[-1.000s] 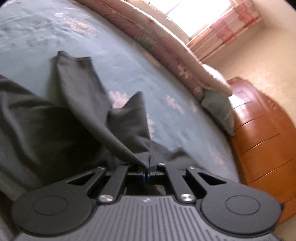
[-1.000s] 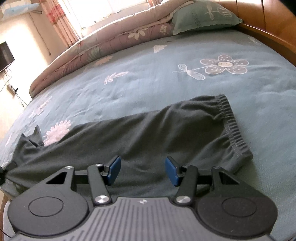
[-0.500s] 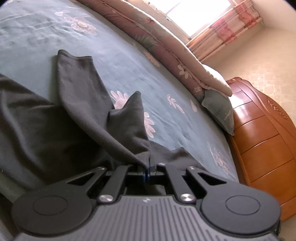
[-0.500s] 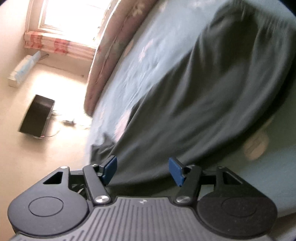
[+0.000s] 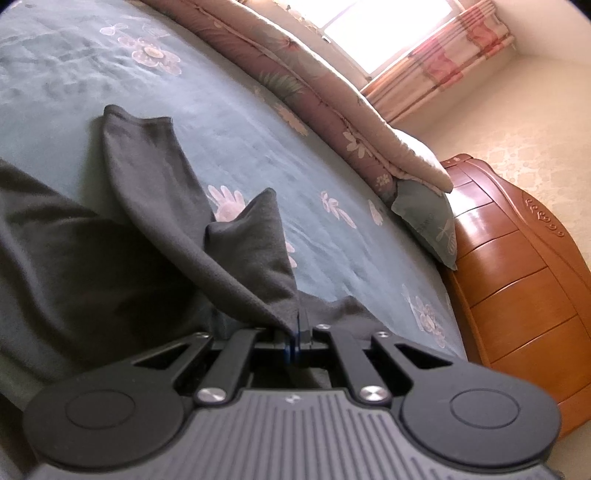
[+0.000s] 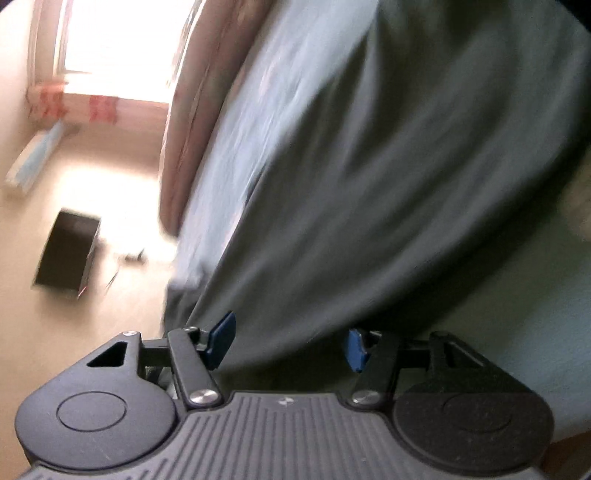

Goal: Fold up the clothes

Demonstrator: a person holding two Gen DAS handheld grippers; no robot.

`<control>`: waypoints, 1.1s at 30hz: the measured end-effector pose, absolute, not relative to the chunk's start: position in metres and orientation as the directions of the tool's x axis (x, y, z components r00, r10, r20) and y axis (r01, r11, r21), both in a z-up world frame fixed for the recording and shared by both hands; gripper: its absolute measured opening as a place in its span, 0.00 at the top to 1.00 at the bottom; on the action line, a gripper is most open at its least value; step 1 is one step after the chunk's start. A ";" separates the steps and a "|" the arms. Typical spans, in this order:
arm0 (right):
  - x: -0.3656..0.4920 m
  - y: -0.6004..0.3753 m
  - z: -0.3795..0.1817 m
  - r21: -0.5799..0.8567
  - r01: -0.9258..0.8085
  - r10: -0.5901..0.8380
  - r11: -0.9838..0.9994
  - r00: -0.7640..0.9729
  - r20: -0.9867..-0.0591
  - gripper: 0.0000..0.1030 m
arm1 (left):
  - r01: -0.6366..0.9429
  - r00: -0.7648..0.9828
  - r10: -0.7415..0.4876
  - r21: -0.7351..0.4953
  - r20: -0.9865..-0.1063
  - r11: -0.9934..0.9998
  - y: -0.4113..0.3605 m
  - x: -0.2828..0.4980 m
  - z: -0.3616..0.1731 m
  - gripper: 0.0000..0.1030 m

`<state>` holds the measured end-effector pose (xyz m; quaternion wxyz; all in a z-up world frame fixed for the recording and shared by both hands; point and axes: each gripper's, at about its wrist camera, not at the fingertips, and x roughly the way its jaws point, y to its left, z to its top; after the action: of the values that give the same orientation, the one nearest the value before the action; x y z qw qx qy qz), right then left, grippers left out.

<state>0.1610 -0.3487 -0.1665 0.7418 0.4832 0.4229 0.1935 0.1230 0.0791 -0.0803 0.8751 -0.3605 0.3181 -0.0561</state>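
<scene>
Left wrist view: I see the teal flowered bedsheet [image 5: 229,122], broad and bare past the garment. The dark knit trousers [image 5: 92,258] lie rumpled on it (soft, matte), a hem corner pinched in my left gripper [image 5: 297,334]. My right gripper [image 6: 288,345] is spread above the cloth, pads clear.

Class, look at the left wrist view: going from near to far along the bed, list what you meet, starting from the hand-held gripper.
Left hand-held gripper → dark grey trousers → blue flowered bedsheet → rolled pink quilt → bright window.
</scene>
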 end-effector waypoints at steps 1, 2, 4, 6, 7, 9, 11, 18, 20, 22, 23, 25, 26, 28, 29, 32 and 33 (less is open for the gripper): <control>0.158 -0.357 -0.168 0.884 0.135 0.675 0.447 0.598 -0.432 0.36 | -0.133 0.790 -0.327 -0.665 -0.519 0.735 0.079 0.123 -0.082 1.00; 0.156 -0.364 -0.171 0.892 0.152 0.661 0.427 0.620 -0.422 0.36 | -0.137 0.786 -0.327 -0.663 -0.525 0.736 0.079 0.124 -0.084 1.00; 0.150 -0.376 -0.180 0.915 0.173 0.647 0.365 0.660 -0.383 0.41 | -0.151 0.776 -0.327 -0.662 -0.539 0.734 0.080 0.124 -0.089 0.99; 0.145 -0.380 -0.185 0.921 0.187 0.635 0.342 0.676 -0.373 0.52 | -0.164 0.762 -0.329 -0.658 -0.558 0.735 0.080 0.125 -0.096 0.99; 0.144 -0.380 -0.188 0.915 0.191 0.628 0.356 0.676 -0.386 0.63 | -0.171 0.755 -0.330 -0.656 -0.567 0.735 0.080 0.125 -0.100 0.99; 0.141 -0.380 -0.194 0.906 0.207 0.615 0.370 0.676 -0.406 0.80 | -0.184 0.740 -0.332 -0.651 -0.585 0.737 0.081 0.126 -0.107 0.99; 0.138 -0.381 -0.200 0.903 0.223 0.610 0.367 0.676 -0.414 0.97 | -0.203 0.719 -0.330 -0.640 -0.611 0.741 0.081 0.128 -0.116 0.99; 0.138 -0.374 -0.186 0.877 0.190 0.598 0.442 0.666 -0.446 0.95 | -0.240 0.708 -0.319 -0.639 -0.630 0.731 0.084 0.124 -0.129 0.99; 0.137 -0.375 -0.176 0.867 0.162 0.593 0.472 0.669 -0.448 0.95 | -0.215 0.725 -0.316 -0.637 -0.612 0.740 0.083 0.119 -0.119 0.99; 0.136 -0.377 -0.161 0.854 0.130 0.585 0.504 0.676 -0.448 0.95 | -0.197 0.732 -0.320 -0.637 -0.601 0.745 0.079 0.116 -0.112 0.99; 0.135 -0.378 -0.155 0.848 0.116 0.582 0.517 0.678 -0.448 0.95 | -0.190 0.734 -0.317 -0.629 -0.601 0.754 0.077 0.115 -0.111 0.99; 0.135 -0.378 -0.147 0.828 0.110 0.571 0.550 0.673 -0.469 0.95 | -0.191 0.726 -0.312 -0.615 -0.613 0.765 0.075 0.115 -0.114 0.99; 0.136 -0.376 -0.146 0.809 0.113 0.561 0.577 0.665 -0.493 0.95 | -0.201 0.714 -0.312 -0.610 -0.627 0.767 0.075 0.116 -0.119 0.99; 0.138 -0.373 -0.152 0.772 0.132 0.541 0.622 0.640 -0.546 0.95 | -0.220 0.690 -0.311 -0.600 -0.653 0.769 0.075 0.119 -0.129 0.99; 0.140 -0.374 -0.158 0.759 0.154 0.534 0.632 0.623 -0.571 0.95 | -0.230 0.678 -0.311 -0.594 -0.666 0.771 0.075 0.120 -0.134 0.99; 0.138 -0.383 -0.173 0.799 0.198 0.552 0.568 0.629 -0.548 0.96 | -0.224 0.674 -0.318 -0.595 -0.667 0.772 0.077 0.120 -0.136 0.98; 0.137 -0.386 -0.174 0.811 0.215 0.560 0.545 0.626 -0.543 0.94 | -0.229 0.667 -0.317 -0.590 -0.674 0.774 0.078 0.120 -0.133 0.94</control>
<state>0.1370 -0.3863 -0.1741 0.7731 0.4639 0.4179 0.1116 0.1201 0.0784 -0.1331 0.8494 -0.3349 0.4070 -0.0259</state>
